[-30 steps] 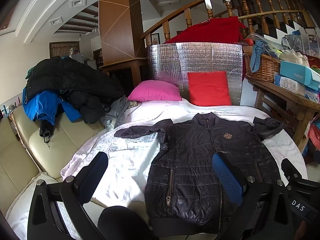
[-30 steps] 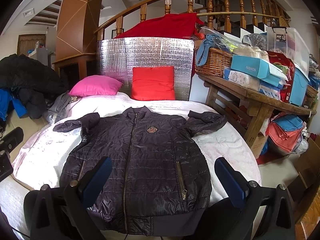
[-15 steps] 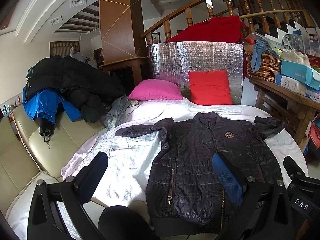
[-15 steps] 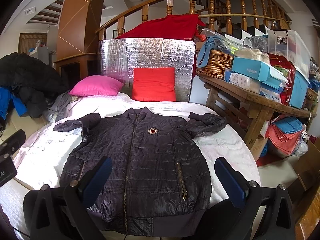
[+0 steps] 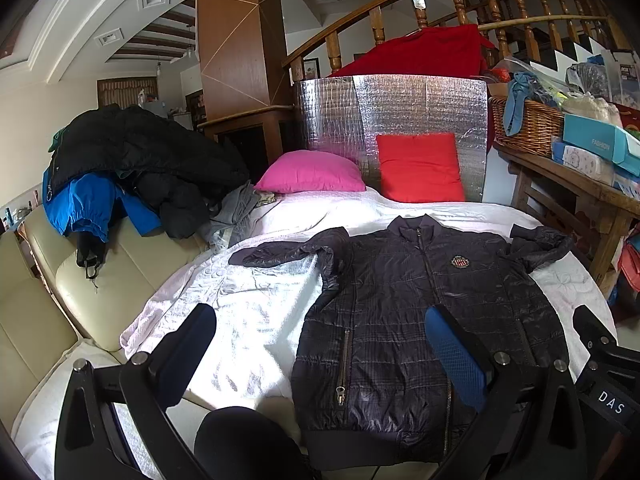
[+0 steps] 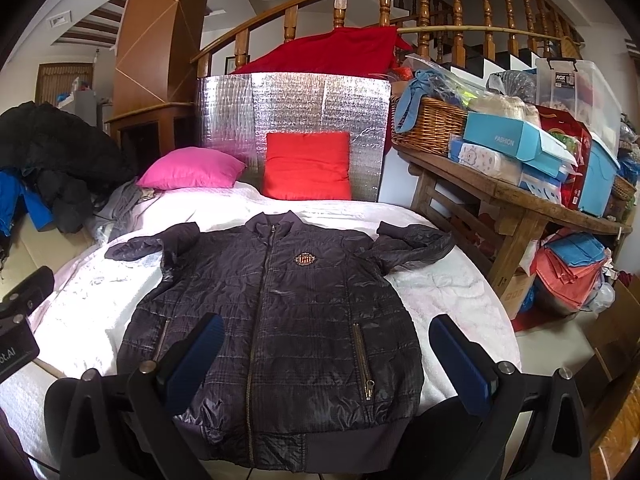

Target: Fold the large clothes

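A dark quilted zip jacket point(image 5: 420, 320) point(image 6: 276, 320) lies flat, front up, on a white-covered bed point(image 5: 248, 312) point(image 6: 440, 292). Both sleeves are bent in near the shoulders, collar toward the pillows. My left gripper point(image 5: 320, 344) is open and empty, held above the jacket's left hem side. My right gripper point(image 6: 326, 354) is open and empty above the jacket's lower half. The right gripper's body shows at the right edge of the left wrist view, and the left one at the left edge of the right wrist view.
A pink pillow point(image 5: 312, 172) and a red pillow point(image 5: 420, 168) lean on a silver foil panel point(image 6: 292, 116). A pile of dark and blue coats point(image 5: 120, 168) sits on a cream sofa point(image 5: 104, 280) at left. A cluttered wooden table point(image 6: 516, 200) stands at right.
Both grippers have drifted slightly forward and up, so the jacket sits a little lower in view. The jacket has not moved and both grippers stay open.
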Demonstrator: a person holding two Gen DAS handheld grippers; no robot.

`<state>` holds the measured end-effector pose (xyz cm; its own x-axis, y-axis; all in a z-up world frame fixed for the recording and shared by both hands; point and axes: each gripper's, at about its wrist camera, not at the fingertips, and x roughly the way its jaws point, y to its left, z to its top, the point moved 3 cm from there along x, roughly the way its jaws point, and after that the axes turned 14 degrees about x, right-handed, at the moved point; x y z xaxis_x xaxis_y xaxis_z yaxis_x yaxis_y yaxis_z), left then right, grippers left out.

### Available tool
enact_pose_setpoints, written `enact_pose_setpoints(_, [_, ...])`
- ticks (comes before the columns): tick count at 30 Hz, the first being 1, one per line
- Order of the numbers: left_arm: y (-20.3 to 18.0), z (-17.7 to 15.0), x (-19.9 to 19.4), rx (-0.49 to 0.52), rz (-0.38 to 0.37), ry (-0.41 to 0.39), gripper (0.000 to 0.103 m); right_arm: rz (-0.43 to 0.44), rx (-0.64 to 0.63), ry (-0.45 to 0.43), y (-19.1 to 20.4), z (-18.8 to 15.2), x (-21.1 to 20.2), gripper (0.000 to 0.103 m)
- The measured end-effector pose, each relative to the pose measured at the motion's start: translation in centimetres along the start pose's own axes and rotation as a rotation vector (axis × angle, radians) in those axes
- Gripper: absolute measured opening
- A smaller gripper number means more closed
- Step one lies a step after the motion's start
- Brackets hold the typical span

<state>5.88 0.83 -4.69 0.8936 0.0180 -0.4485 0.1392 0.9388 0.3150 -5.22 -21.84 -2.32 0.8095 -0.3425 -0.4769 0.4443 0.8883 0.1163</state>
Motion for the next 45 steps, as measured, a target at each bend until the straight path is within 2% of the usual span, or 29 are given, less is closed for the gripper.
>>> enact_pose_setpoints(18, [0.0,-0.3,0.7,0.000,-0.004,0.015,0.103,-0.009,0.001,0.008,-0.2,0.0,0.3,0.103])
enact_pose_setpoints(27, [0.9,-0.7,3.7,-0.024,-0.021,0.062,0.103,-0.019,-0.009,0.031,-0.2,0.4,2.5,0.103])
enact_pose_setpoints(30, [3.5,-0.9,6.8,-0.100,-0.032,0.109,0.103,0.006,0.015,0.024,-0.6,2.1,4.1,0.103])
enact_pose_setpoints(36, [12.3,-2.3,15.8,-0.320,0.069,0.226,0.103,0.090,0.141,-0.023,-2.5,7.1,9.4,0.103])
enact_pose_setpoints(37, [13.8,-2.8,18.0,-0.369,0.065,0.267,0.103,0.099,0.154,-0.030,-2.6,7.6,10.3,0.103])
enact_pose_setpoints(41, [17.6,-4.6,24.8,-0.551,0.051,0.337,0.103,0.154,0.193,-0.066,-3.4,8.8,15.3,0.103])
enact_pose_setpoints(45, [18.4,-5.2,29.9,-0.713,-0.002,0.377,0.103,0.184,0.168,-0.062,-3.5,8.4,20.3,0.103])
